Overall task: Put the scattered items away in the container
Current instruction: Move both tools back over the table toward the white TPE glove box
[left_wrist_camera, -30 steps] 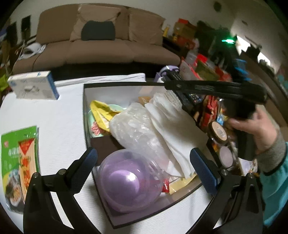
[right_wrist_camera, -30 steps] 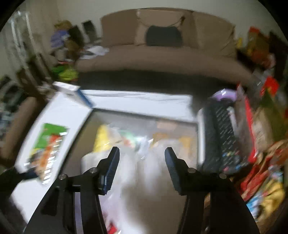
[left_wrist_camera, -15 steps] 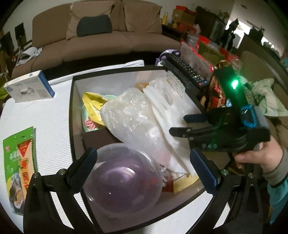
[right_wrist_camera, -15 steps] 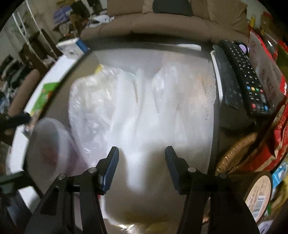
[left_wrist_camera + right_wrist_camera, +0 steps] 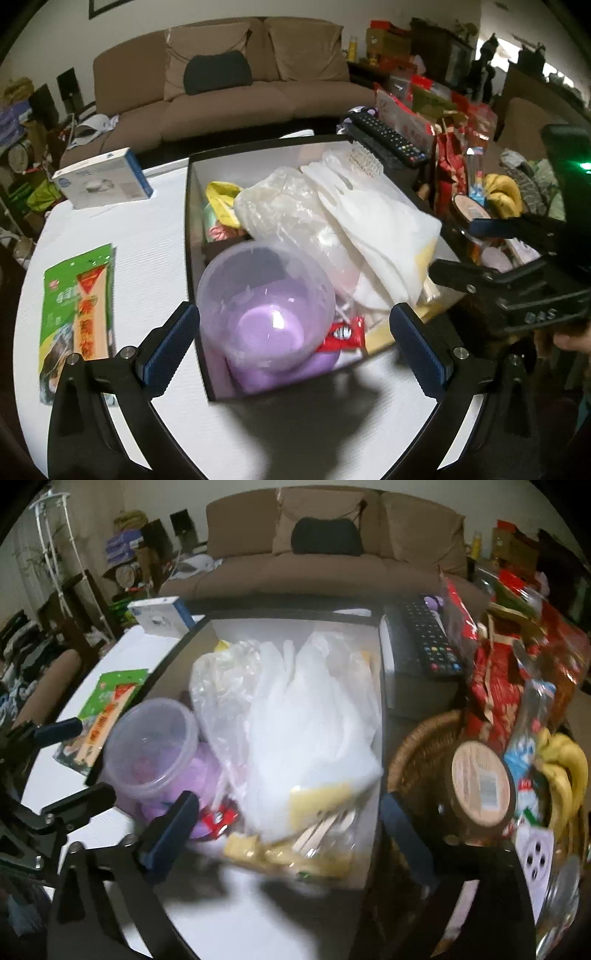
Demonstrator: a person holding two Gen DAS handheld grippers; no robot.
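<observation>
Here, our black-rimmed container [image 5: 192, 221] sits on the white table [image 5: 147, 229], stuffed with white plastic bags [image 5: 369, 236] and a clear tub [image 5: 266, 306]. A green noodle packet [image 5: 77, 317] and blue-edged box [image 5: 103, 179] remain outside. Our left gripper [image 5: 295, 343] hangs open, empty; our right gripper [image 5: 288, 834] is opening, gripping nothing.

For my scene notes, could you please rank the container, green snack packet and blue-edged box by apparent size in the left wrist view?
1. container
2. green snack packet
3. blue-edged box, though it lies farther from the camera, so its true size against the packet is unsure.
</observation>
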